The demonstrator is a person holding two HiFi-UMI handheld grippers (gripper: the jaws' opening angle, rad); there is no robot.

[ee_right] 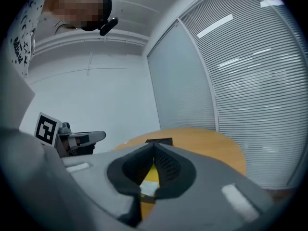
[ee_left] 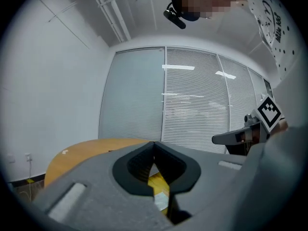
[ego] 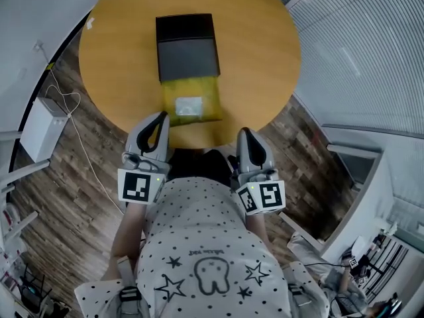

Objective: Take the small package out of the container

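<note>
Nearest, the grey left gripper (ego: 161, 116) and the grey right gripper (ego: 246, 133) are held close to a white dotted shirt (ego: 199, 244), just short of the table rim. Both sets of jaws are seen pressed together at the tips, with nothing gripped. Dark wood-plank floor (ego: 79, 191) is noted beneath, with a white box (ego: 43, 128) and cables at the left. A round wooden table (ego: 258, 58) follows. Near its front edge a small yellow flat package (ego: 192, 101) with a white label is laid, touching the near side of a black rectangular container (ego: 187, 48). Whether its far end is tucked inside cannot be told. Beyond, a white wall (ee_left: 48, 81) and slatted glass partitions (ee_left: 202, 105) are recorded.
</note>
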